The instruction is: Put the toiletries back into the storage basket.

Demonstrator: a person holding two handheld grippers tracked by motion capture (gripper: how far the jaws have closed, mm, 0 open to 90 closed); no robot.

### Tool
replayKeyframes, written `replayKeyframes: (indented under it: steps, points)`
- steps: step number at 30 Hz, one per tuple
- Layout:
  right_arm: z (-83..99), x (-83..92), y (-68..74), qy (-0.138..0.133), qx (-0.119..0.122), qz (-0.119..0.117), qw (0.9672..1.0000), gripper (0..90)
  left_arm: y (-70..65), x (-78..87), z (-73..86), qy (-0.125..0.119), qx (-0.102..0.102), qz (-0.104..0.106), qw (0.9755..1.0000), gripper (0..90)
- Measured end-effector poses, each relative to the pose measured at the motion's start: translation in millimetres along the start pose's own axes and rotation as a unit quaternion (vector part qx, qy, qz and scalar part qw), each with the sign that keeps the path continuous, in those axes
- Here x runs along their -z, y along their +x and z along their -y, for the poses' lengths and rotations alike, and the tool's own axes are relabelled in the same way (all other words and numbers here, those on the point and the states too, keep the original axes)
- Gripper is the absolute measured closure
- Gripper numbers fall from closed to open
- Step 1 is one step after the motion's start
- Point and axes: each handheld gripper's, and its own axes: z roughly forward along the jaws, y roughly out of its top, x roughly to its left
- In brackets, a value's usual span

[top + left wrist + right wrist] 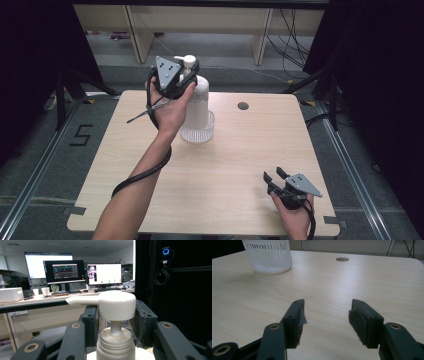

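A white plastic pump bottle (198,97) stands upright in a clear ribbed cup (198,131) toward the table's (240,165) far left, its long axis vertical. In the left gripper view, its smooth rounded pump head (116,305) sends a flat spout leftward above a ridged collar. The left gripper (186,75) clamps its black jaws on the bottle just below the pump. The right gripper (274,175) rests near the pale wood-grain table's near right corner, jaws wide and holding nothing.
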Motion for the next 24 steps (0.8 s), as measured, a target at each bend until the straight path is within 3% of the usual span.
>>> replayKeyframes:
  steps: [14,16,17,24]
  points:
    - [-0.1,-0.1,0.0,0.001,-0.001,0.002,1.0000,45.7,-1.4,-10.5,0.9,0.004,0.003,0.003,1.0000,59.2]
    - [-0.8,1.2,0.0,0.012,-0.004,0.000,0.9999,45.7,-0.9,-13.3,2.4,0.008,0.002,0.002,1.0000,59.2]
    - [-1.2,1.6,-2.0,0.008,0.010,0.007,0.9999,45.7,-0.9,-14.8,3.2,0.010,0.001,0.003,0.9999,59.2]
    - [-1.1,1.6,-1.8,0.008,0.009,0.007,0.9999,45.7,0.3,-20.0,5.1,0.013,0.002,0.003,0.9999,59.2]
